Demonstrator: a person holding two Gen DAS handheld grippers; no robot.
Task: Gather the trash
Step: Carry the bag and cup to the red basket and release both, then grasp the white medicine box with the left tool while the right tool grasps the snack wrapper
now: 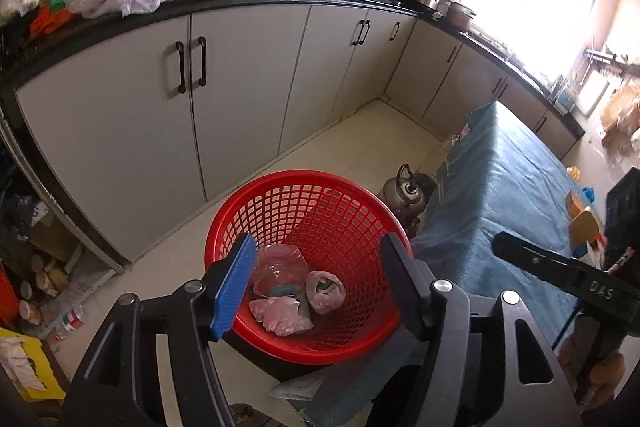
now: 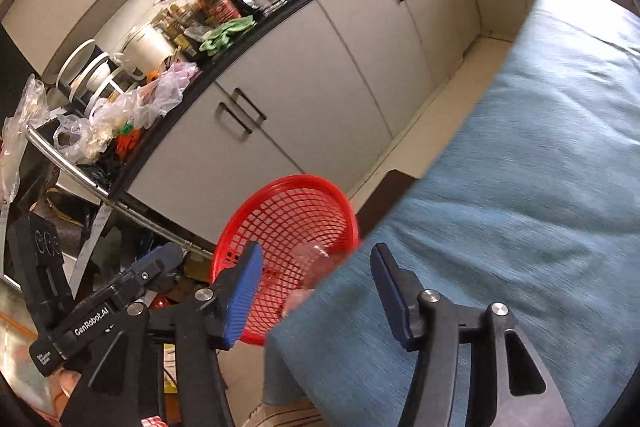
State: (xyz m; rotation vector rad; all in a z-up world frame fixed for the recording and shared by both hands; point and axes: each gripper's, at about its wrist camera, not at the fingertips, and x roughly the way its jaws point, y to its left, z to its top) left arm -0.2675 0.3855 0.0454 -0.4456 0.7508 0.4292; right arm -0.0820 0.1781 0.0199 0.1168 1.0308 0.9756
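The left tongs [image 1: 320, 287] stand wide apart with nothing between the pads, poised right above the red basket [image 1: 256, 223], whose round rim opens up toward them. The basket is a tapering plastic mesh tub, standing upright on the pale tiled floor [image 1: 360, 135]. At its bottom, directly beyond the left tongs, lie three crumpled pink plastic bags [image 1: 282, 313]: one flat and translucent toward the far-left side, one balled up with something green showing on the right, one lumpy and nearest. They touch one another; none has a clear long axis.

To the right of the left tongs, the basket rim sits just beside the edge of a counter covered in blue-green woven cloth [image 1: 508, 195], which hangs over the side. A metal kettle [image 1: 404, 191] stands on the floor beyond the basket, near that cloth edge. Ahead and to the left, a strip of open floor runs between the basket and the grey cupboard doors [image 1: 240, 87].

The right tongs [image 2: 316, 287] are also wide and empty, held over the near edge of the cloth counter [image 2: 520, 207], with the basket [image 2: 288, 199] ahead and slightly left, partly hidden by the cloth edge. The cloth looks motion-blurred there. The left tongs' body [image 2: 132, 283] shows further left.
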